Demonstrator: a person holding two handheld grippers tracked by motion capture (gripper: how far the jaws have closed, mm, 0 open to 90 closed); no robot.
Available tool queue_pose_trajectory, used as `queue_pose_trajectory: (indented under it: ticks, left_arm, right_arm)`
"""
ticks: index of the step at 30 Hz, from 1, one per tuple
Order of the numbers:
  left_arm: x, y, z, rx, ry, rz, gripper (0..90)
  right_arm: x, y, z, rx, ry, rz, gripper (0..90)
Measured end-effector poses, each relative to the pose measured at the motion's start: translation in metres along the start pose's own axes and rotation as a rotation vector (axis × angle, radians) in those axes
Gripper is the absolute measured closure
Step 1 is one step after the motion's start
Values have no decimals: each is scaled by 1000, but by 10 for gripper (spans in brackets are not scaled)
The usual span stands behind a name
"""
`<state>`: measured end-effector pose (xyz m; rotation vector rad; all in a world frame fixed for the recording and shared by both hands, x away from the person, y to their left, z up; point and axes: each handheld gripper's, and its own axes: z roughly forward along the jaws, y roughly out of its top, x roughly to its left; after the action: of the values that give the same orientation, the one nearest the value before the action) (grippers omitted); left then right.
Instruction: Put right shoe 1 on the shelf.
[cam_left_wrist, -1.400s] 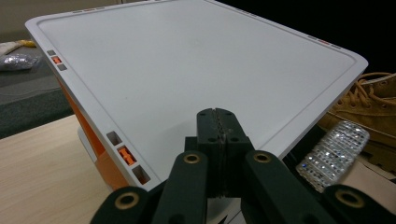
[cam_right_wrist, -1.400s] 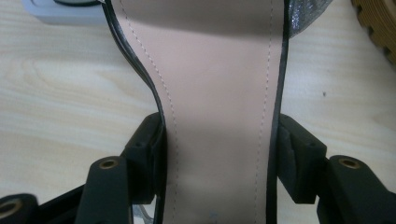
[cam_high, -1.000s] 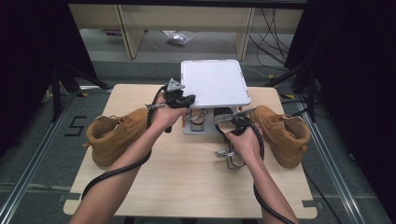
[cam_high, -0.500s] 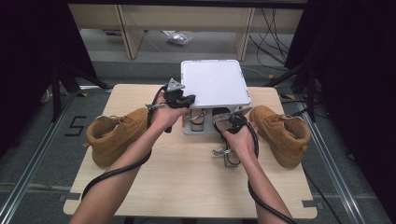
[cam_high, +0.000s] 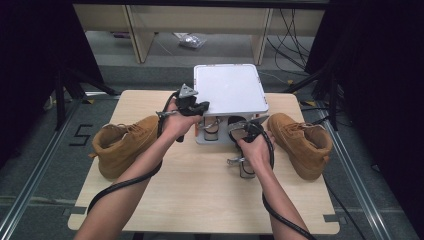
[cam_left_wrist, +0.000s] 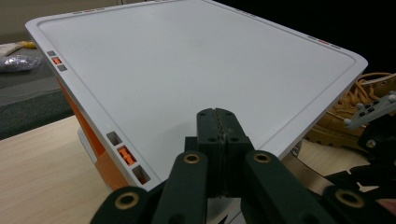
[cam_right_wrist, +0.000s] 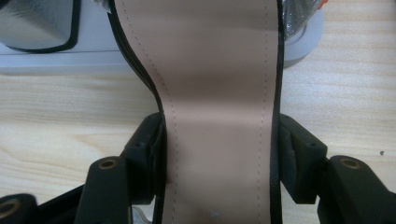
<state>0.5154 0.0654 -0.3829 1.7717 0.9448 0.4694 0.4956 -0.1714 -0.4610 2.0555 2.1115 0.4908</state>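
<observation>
Right gripper (cam_right_wrist: 219, 154) is clamped across the waist of a tan leather-lined shoe sole with black edging and stitched borders (cam_right_wrist: 219, 93), jaws set wide with a pad on each edge; in the high view the same gripper (cam_high: 245, 167) sits on the pale wooden table (cam_high: 200, 200) just in front of the grey metal shoe rack base (cam_high: 215, 137), which carries a flat white square tray with a raised rim (cam_high: 227, 90) on top; compared with a second ago the right hand has shifted slightly toward the rack and away from the right tan suede lace-up boot (cam_high: 300, 142); small move, probably lining the shoe up with the rack's lower level, though what the shoe is beyond its sole I can't make out; left gripper (cam_left_wrist: 217, 135) has its jaws pressed together on nothing, hovering over the near edge of the white tray; it hasn't budged; left tan suede boot (cam_high: 125, 145) lies on the table's left side, untouched; judgement: placement is under way, shoe's toe is at the rack base but not yet seated; next is a push forward under the tray, watching clearance.
</observation>
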Motion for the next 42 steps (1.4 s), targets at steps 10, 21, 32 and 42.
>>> queue_pose_trajectory:
  ticks: [10,21,32,42]
  left_arm:
    - [0,0,0,-1,0,-1,887]
    - [0,0,-1,1,3,9,887]
    - [0,0,-1,0,7,9,887]
    - [-1,0,-1,3,10,9,887]
  right_arm:
    - [6,0,7,5,-4,60,407]
    - [2,-3,-16,-75,-30,-76,322]
    - [-13,-25,-66,-145,75,-58,603]
    - [-31,-44,-81,-151,106,-57,780]
